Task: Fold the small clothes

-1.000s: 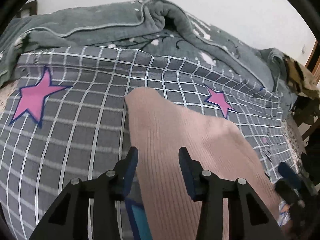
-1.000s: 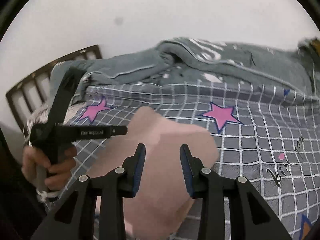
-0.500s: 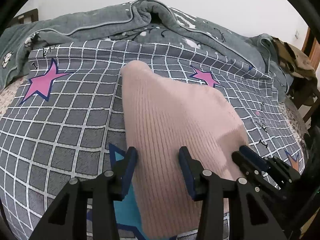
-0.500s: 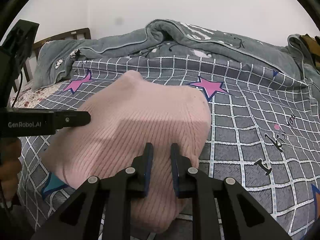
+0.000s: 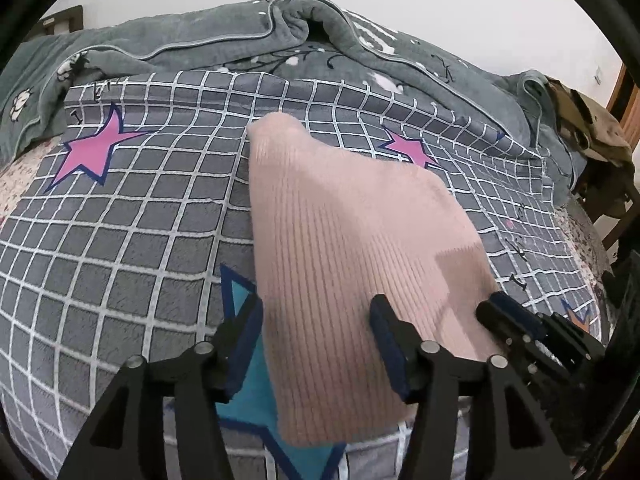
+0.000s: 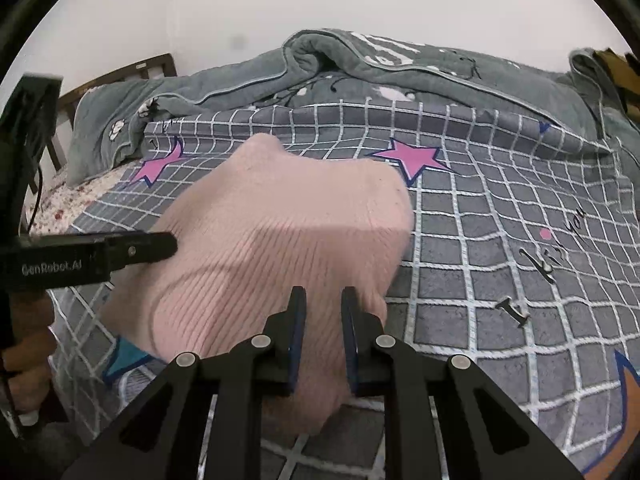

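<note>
A pink ribbed knit garment (image 5: 340, 220) (image 6: 280, 220) lies folded on the grey checked bedspread (image 5: 140, 220). My left gripper (image 5: 316, 320) hovers over its near left part. Its jaws are opening, the fabric lies between them, and the pads do not press on it. My right gripper (image 6: 324, 312) is shut on a pinch of the garment's near right edge. The right gripper (image 5: 504, 312) also shows at the garment's right corner in the left wrist view. In the right wrist view the left gripper (image 6: 160, 244) reaches in from the left, held by a person's hand (image 6: 28, 344).
A rumpled grey blanket (image 5: 240, 40) (image 6: 400, 72) is heaped along the back of the bed. A wooden headboard (image 6: 120, 76) stands at the far left, a khaki item (image 5: 592, 128) at the far right. Pink stars (image 5: 92, 152) mark the bedspread.
The right gripper has come down and shut on the garment's near edge. The left gripper has drawn back along the garment, and its jaws now stand wider.
</note>
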Motion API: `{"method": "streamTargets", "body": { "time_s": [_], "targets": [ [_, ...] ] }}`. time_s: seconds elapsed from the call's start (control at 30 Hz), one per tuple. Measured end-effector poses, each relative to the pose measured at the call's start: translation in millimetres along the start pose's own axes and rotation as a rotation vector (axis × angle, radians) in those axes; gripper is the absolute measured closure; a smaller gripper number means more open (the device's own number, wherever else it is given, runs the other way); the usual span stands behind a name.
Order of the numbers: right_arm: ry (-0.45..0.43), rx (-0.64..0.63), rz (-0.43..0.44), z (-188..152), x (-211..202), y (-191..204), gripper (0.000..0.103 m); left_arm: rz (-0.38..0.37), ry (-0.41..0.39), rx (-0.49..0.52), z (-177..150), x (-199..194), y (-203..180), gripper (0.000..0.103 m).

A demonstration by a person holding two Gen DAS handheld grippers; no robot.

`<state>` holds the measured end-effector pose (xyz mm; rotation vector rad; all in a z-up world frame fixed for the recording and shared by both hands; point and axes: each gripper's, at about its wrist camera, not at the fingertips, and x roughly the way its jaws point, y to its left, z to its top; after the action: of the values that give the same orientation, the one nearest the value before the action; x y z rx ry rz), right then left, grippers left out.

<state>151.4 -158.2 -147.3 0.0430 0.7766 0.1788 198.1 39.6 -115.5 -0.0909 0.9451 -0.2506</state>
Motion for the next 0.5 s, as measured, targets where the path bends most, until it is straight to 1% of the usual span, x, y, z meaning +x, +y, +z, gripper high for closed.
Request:
{"method": "streamTargets", "body": {
  "time_s": [0.07, 0.13, 0.2, 0.27, 0.33, 0.37, 0.4, 0.5],
  "targets": [
    [0.004, 0.019, -0.013, 4, -13, -1, 0.083, 0.024, -0.002, 0.002, -2, -10, -3, 0.043],
    [0.011, 0.021, -0.043, 7, -25, 0, 0.064, 0.040, -0.002, 0.014, -6, -23, -9, 0.040],
    [0.020, 0.025, -0.065, 10, -41, 0, 0.058, 0.071, -0.006, 0.025, -9, -36, -15, 0.037],
    [0.031, 0.043, -0.064, 12, -57, -1, 0.056, 0.098, -0.016, 0.025, -12, -52, -20, 0.035],
    [0.041, 0.059, -0.062, 13, -73, -2, 0.048, 0.102, -0.031, 0.018, -15, -70, -23, 0.032],
    [0.041, 0.065, -0.063, 14, -83, -2, 0.045, 0.106, -0.040, 0.017, -16, -79, -26, 0.029],
    [0.035, 0.067, -0.066, 15, -93, -1, 0.041, 0.116, -0.048, 0.019, -16, -89, -28, 0.028],
    [0.006, 0.067, -0.117, 17, -127, 1, 0.034, 0.137, -0.082, 0.031, -19, -115, -37, 0.026]
  ]
}}
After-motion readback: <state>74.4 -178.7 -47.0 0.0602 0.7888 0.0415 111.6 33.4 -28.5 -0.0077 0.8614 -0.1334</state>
